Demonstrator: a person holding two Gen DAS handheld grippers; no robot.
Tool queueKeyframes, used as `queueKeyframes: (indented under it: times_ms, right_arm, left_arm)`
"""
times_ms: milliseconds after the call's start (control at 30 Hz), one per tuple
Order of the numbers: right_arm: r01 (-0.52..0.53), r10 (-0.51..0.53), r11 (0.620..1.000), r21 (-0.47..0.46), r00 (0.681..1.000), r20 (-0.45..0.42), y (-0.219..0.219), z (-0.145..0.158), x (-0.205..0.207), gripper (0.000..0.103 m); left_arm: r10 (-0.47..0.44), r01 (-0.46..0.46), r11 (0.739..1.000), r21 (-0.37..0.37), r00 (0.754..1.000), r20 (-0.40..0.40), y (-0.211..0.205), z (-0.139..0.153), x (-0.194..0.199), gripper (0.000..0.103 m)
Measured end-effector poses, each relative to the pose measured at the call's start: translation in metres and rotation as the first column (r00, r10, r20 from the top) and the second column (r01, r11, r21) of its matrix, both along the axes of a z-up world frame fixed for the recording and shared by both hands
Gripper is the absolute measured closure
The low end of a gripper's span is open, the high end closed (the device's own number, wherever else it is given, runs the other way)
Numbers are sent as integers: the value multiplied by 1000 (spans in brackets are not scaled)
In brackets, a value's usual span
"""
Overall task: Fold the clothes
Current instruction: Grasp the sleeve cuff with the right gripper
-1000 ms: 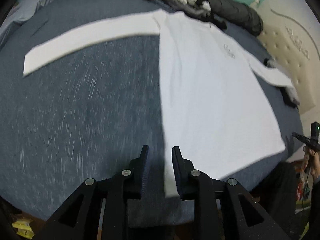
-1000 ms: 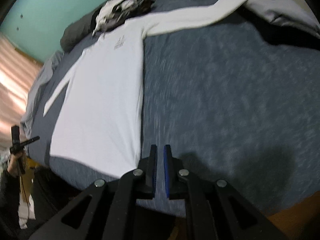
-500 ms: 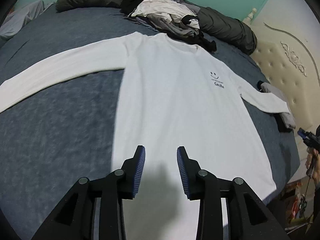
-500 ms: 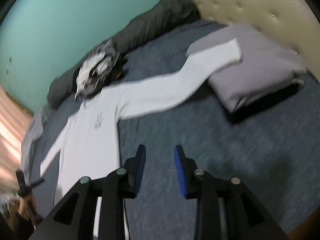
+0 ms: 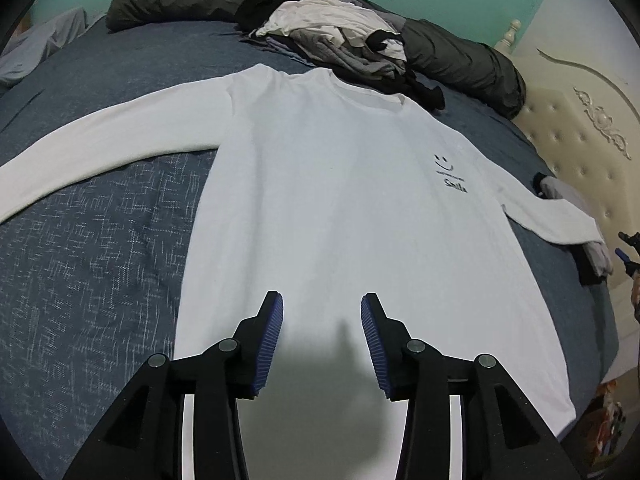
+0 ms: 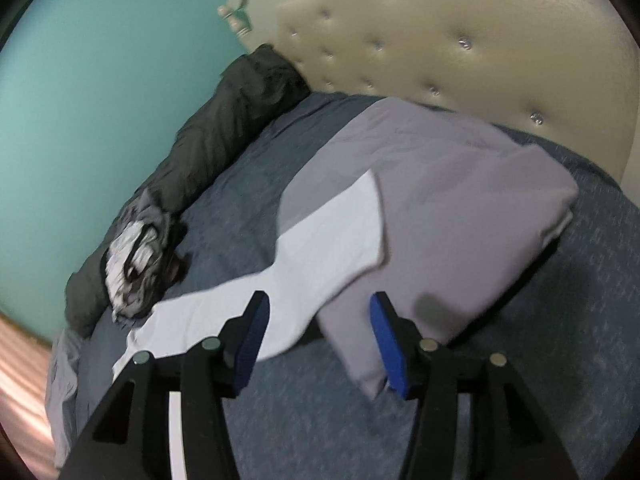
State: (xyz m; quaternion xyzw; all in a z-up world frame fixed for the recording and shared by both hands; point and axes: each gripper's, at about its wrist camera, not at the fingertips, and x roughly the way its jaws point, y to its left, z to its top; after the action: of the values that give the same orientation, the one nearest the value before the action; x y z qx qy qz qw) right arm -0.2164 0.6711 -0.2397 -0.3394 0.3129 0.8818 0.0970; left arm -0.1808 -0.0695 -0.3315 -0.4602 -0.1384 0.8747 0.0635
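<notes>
both grippers now spread wider than before, dark blue bedspread [image 5: 100,248], white long-sleeved shirt [image 5: 340,200] flat on it, grey pillow [image 6: 460,200] under one sleeve, clothes heap [image 5: 340,36] beyond collar, left gripper [image 5: 322,332] released above hem, right gripper [image 6: 320,336] released, empty

A teal wall [image 6: 100,80] and cream tufted headboard [image 6: 460,40] border the blue-covered bed [image 5: 92,260]

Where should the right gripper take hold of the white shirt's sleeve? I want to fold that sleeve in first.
Probably at the cuff end of the sleeve, which lies draped up over the grey pillow. That end is raised off the bed, so the open right gripper could come in from the front, one finger over the cuff edge and one under.
</notes>
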Motion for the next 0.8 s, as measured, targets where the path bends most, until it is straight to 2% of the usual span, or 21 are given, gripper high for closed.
queueKeyframes:
  times_ms: [300,500,800]
  right_arm:
    - [16,-20,998,68,998,59,24,-14,-42,50]
    - [-4,-9,991,132,996,93,27,-23,-57,50]
    - [-57,25,973,226,990,140,25,-35,-75,51]
  left_arm:
    - [52,-52,998,21,999,8,-3,-28,-7,50]
    - [46,-46,998,33,999,6,-2,-32,-4,50]
    - [39,-39,999,5,999,-31,3,-26,-4,49]
